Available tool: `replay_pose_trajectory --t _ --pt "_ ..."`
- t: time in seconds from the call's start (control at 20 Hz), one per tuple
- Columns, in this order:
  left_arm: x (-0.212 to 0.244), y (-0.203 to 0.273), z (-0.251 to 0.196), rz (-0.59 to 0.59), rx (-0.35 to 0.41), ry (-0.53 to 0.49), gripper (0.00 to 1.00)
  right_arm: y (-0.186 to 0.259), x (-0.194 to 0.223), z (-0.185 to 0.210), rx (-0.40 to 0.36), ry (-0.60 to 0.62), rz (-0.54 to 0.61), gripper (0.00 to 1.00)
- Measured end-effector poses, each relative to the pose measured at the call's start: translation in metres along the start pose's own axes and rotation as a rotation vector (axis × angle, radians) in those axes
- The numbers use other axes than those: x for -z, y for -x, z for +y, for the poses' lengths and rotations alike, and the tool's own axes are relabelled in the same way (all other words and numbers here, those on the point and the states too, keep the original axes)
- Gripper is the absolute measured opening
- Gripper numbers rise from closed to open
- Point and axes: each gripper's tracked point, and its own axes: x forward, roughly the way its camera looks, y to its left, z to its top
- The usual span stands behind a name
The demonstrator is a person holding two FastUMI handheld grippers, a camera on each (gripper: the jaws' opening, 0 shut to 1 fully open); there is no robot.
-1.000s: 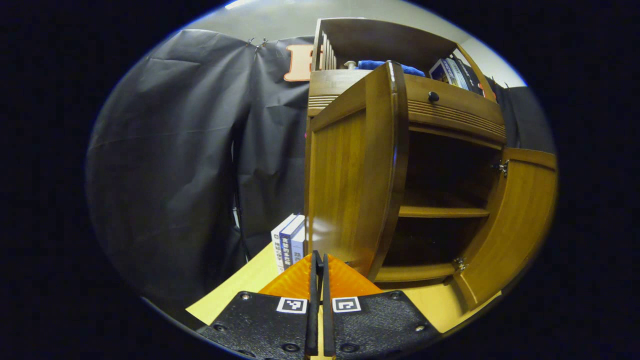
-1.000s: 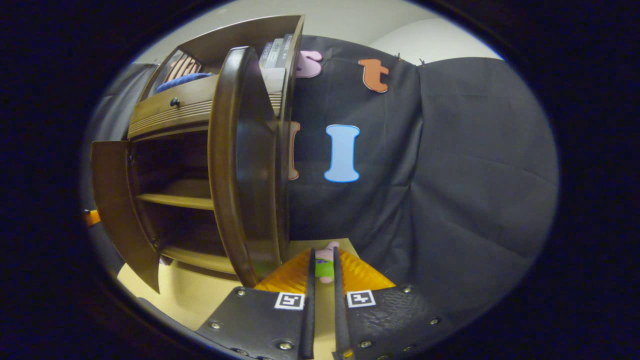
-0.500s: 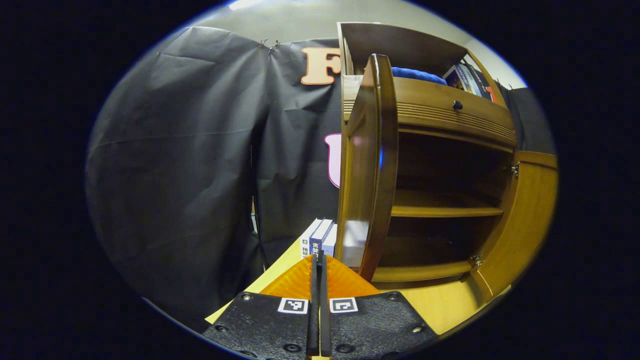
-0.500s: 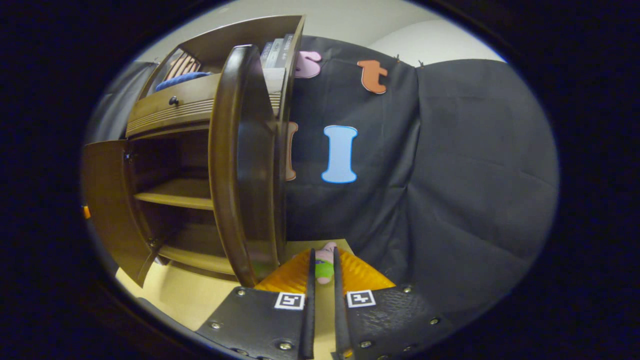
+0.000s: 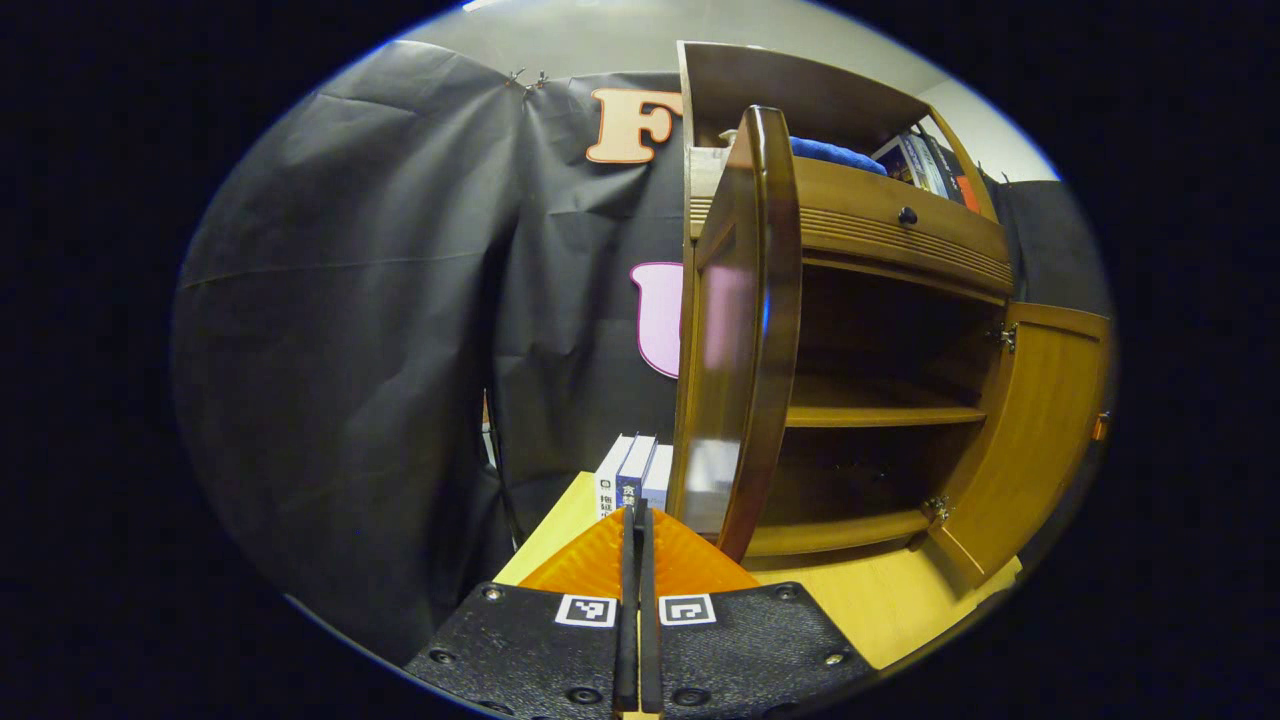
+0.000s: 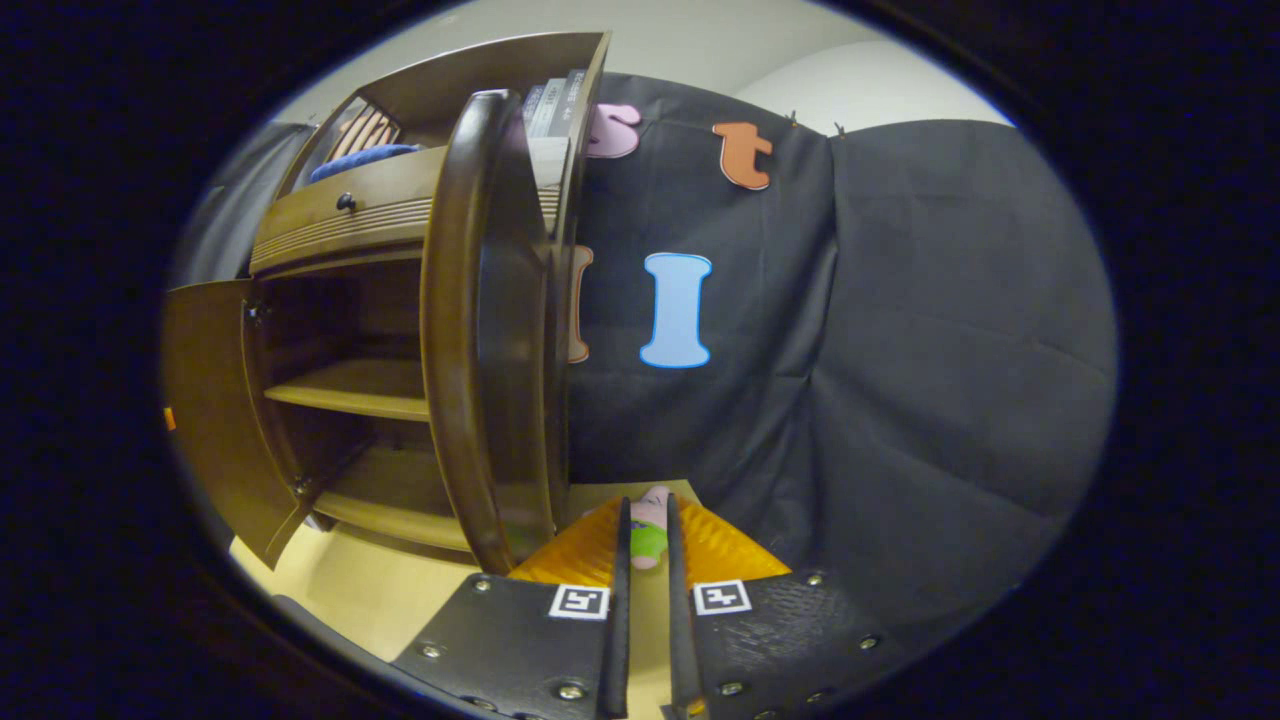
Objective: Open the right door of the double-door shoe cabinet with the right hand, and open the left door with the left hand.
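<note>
Shoe cabinet: it stands on the desk against the black cloth.
Left door: swung wide open, seen edge-on.
Right door: also swung open, at the right edge of the cabinet.
Left gripper: fingers pressed together, holding nothing, near the left door's lower corner.
Right gripper: fingers slightly apart, empty; a small pink and green toy lies beyond them.
Books: upright beside the cabinet.

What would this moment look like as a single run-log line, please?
left door: open | right door: open | left gripper: shut, empty | right gripper: slightly open, empty
</note>
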Motion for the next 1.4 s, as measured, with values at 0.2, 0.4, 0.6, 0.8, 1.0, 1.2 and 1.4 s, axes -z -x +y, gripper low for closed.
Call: replay_pose_trajectory --t 0.2,0.4,0.6,0.8,1.0,1.2,1.4 --pt "-0.001 -0.001 0.004 0.01 0.018 0.0 0.01 0.001 -0.001 -0.001 0.005 0.0 -0.001 0.17" --pt "-0.002 0.0 0.01 0.029 0.029 0.002 0.02 -0.002 -0.001 -0.002 0.006 0.014 -0.001 0.17" --pt "-0.016 0.009 0.029 -0.007 -0.03 -0.021 0.03 -0.003 -0.006 -0.005 -0.003 0.009 -0.008 0.17" --pt "-0.045 0.021 0.054 -0.053 -0.116 -0.003 0.01 -0.003 -0.033 -0.025 0.042 0.002 -0.056 0.16" --pt "-0.101 0.036 0.072 -0.121 -0.239 -0.048 0.01 0.007 -0.082 -0.054 0.14 0.032 -0.129 0.16" --pt "-0.171 0.041 0.077 -0.179 -0.317 -0.053 0.01 0.024 -0.138 -0.068 0.187 0.036 -0.201 0.16" --pt "-0.233 0.046 0.045 -0.267 -0.297 -0.088 0.0 0.039 -0.19 -0.062 0.176 0.007 -0.274 0.16"
